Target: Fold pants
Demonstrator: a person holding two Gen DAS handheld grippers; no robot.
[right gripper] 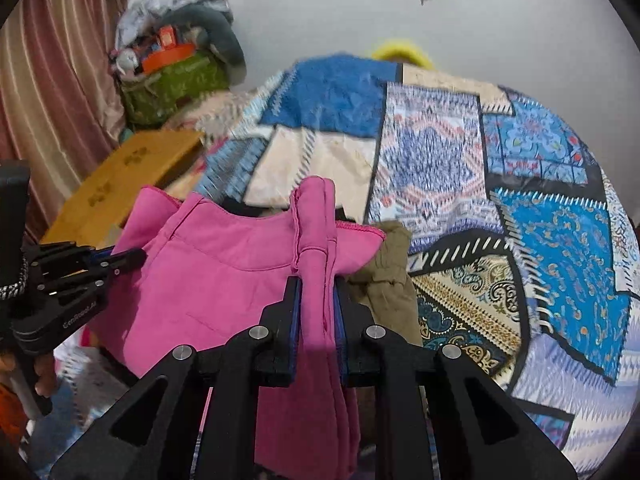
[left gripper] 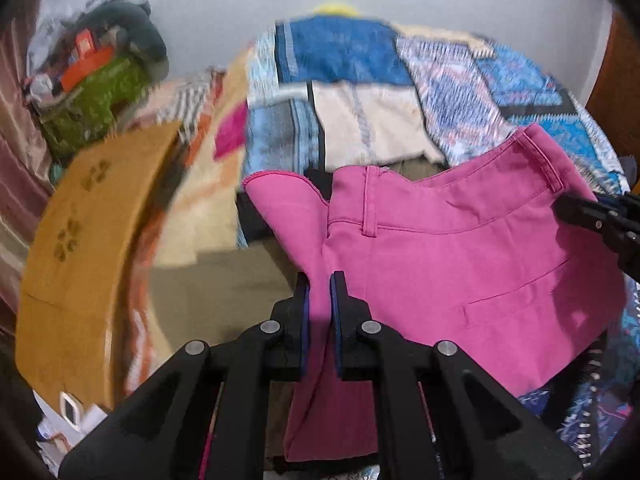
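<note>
The pink pants (left gripper: 460, 248) hang stretched between both grippers above a bed, waistband and belt loops facing the left wrist view. My left gripper (left gripper: 320, 284) is shut on a bunched edge of the fabric, which runs down between its blue pads. At the right edge of that view, the right gripper (left gripper: 560, 206) holds the other end of the waistband. In the right wrist view, my right gripper (right gripper: 316, 286) is shut on a thick fold of the pink pants (right gripper: 208, 272). The left gripper (right gripper: 138, 257) bites the cloth at the left.
A blue patchwork bedspread (right gripper: 500, 168) covers the bed below. An olive garment (right gripper: 390, 272) lies under the pants. A yellow-brown board (left gripper: 80, 240) sits to the left, a green bag (left gripper: 96, 108) of clutter behind it, and a striped curtain (right gripper: 52, 80) at far left.
</note>
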